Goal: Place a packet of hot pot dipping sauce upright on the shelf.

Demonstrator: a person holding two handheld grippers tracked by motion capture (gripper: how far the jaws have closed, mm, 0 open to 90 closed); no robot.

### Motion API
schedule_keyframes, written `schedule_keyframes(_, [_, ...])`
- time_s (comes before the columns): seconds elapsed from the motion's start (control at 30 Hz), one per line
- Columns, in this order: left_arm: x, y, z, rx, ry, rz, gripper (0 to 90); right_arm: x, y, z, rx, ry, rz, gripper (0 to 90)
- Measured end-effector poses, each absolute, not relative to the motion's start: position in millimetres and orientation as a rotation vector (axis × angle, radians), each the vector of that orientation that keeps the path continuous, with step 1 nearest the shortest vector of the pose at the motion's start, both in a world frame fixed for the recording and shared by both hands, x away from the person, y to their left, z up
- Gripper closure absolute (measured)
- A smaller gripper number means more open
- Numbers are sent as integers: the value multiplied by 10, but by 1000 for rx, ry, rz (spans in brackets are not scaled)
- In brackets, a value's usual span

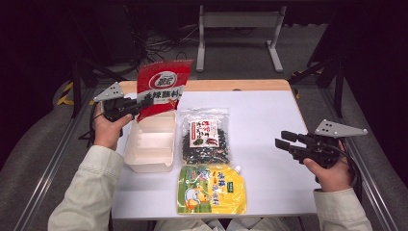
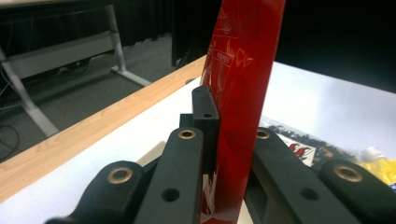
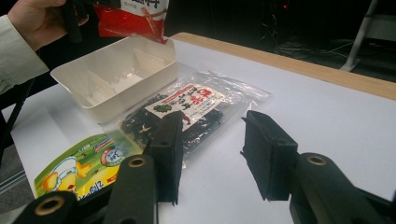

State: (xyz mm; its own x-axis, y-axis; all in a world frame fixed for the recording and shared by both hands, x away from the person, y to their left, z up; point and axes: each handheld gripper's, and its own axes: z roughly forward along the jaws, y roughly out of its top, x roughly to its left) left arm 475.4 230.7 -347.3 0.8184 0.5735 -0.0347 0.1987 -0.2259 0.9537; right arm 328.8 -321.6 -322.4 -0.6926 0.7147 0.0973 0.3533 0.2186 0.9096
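Observation:
My left gripper [image 1: 138, 105] is shut on a red snack bag [image 1: 161, 86], held upright over the far end of a white divided box [image 1: 150, 161]. In the left gripper view the red snack bag [image 2: 240, 88] stands edge-on, pinched between the black jaws. My right gripper [image 1: 284, 143] hovers at the table's right side with its jaws apart and nothing between them; in the right gripper view my right gripper [image 3: 210, 154] points toward a clear bag of dark seaweed [image 3: 187, 112]. In the high view the seaweed bag [image 1: 204, 137] lies right of the box, above a green-and-yellow pouch [image 1: 211, 188].
The white table [image 1: 269, 120] has a wooden strip along its far edge [image 1: 216, 85]. A metal stand [image 1: 238, 36] is on the floor behind. The box [image 3: 116, 77] has dividers inside. The yellow pouch [image 3: 81, 163] lies near the front edge.

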Motion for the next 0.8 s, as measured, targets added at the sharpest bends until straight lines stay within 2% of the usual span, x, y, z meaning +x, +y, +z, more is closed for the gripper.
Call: schedule_keyframes(0.8, [5026, 2299, -3738, 1893, 682, 426, 884, 3263, -3232, -3239, 984, 2148, 1479, 548])
